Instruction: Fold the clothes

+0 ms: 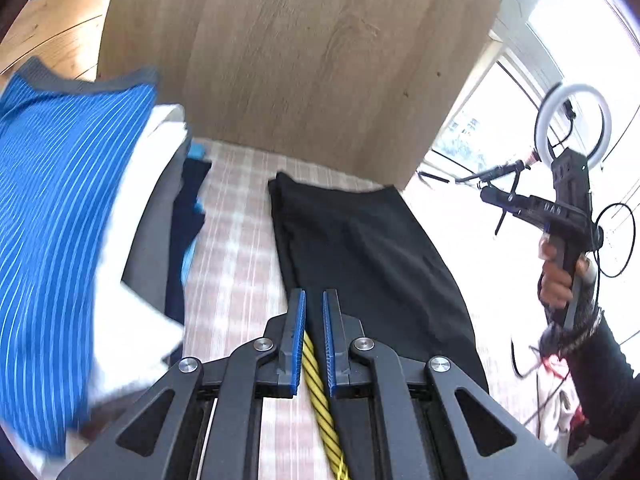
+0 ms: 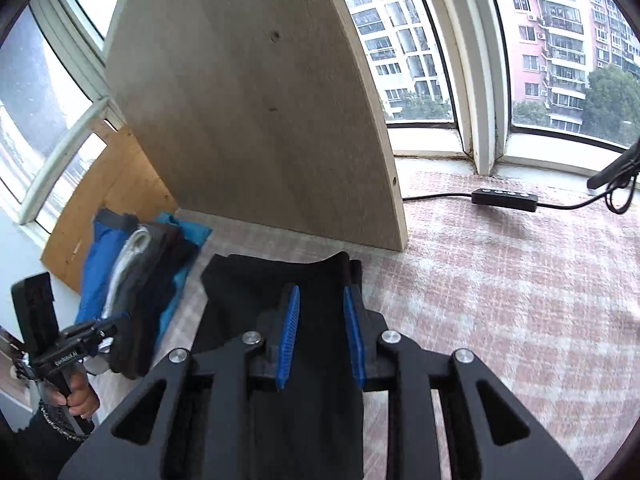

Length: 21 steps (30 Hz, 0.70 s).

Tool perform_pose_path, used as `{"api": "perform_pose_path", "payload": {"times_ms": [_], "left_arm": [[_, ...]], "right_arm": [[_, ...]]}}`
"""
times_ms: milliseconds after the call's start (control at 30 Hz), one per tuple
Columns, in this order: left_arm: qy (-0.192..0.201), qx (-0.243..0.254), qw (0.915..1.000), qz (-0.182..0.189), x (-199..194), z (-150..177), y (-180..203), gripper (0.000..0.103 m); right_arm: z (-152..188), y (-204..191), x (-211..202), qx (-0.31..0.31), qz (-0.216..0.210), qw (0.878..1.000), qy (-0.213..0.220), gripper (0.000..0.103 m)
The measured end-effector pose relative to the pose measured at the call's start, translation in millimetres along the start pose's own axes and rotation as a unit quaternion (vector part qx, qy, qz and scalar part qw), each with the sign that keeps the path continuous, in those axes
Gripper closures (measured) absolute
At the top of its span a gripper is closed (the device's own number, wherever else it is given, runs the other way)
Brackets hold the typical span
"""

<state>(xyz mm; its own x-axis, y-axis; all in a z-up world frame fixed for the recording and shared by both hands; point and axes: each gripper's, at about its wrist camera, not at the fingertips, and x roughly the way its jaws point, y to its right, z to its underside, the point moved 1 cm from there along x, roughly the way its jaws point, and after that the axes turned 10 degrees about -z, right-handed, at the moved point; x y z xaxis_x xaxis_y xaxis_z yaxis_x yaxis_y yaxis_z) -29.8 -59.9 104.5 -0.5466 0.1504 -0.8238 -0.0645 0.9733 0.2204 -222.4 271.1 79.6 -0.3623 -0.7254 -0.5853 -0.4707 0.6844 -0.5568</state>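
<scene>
Nearest the left wrist camera, the left gripper (image 1: 314, 300) hangs with its two blue pads (image 1: 298, 344) a narrow gap apart, holding nothing, poised over the near left edge of one black garment (image 1: 368, 264). A single yellow-and-black twisted cord (image 1: 320, 392) runs under it between the fingers. That garment lies flat and folded on the pink checked cloth (image 1: 236, 264) covering the surface. In the right wrist view, the right gripper (image 2: 322, 312) sits with its pads wider apart, empty too, above the same garment; whether it touches the fabric cannot be told. To the left stands one stack of folded clothes (image 2: 136, 280), with a blue striped piece (image 1: 60, 220) on top, then white, grey, navy and light blue layers. Behind everything, one wooden board (image 1: 296, 60) stands upright. Further right, one black cable controller (image 2: 505, 199) lies on the cloth below the windows (image 2: 560, 40).
</scene>
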Motion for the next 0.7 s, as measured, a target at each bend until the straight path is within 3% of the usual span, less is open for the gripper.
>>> {"api": "perform_pose_path", "payload": {"times_ms": [67, 167, 333, 400, 533, 700], "left_arm": [[-0.014, 0.0, 0.9999, 0.005, -16, 28, 4, 0.096], [-0.036, 0.001, 0.9993, 0.013, -39, 71, 11, 0.088], [-0.072, 0.001, 0.9971, 0.026, -78, 142, 22, 0.083], [-0.085, 0.002, 0.9959, 0.031, -93, 170, 26, 0.083], [-0.07, -0.004, 0.9973, 0.021, -113, 186, 32, 0.083], [-0.027, -0.044, 0.9985, 0.021, -154, 179, 15, 0.082]], "right_arm": [[11, -18, -43, -0.011, -0.005, 1.0, 0.014, 0.08], [33, -44, -102, -0.02, -0.018, 0.999, 0.031, 0.074], [91, -87, -155, -0.059, 0.004, 0.998, 0.005, 0.072], [105, -84, -172, -0.039, 0.001, 0.999, 0.017, 0.072], [130, -72, -206, 0.014, -0.01, 0.999, 0.048, 0.072], [160, -59, -240, 0.067, -0.017, 0.995, 0.075, 0.072]]}}
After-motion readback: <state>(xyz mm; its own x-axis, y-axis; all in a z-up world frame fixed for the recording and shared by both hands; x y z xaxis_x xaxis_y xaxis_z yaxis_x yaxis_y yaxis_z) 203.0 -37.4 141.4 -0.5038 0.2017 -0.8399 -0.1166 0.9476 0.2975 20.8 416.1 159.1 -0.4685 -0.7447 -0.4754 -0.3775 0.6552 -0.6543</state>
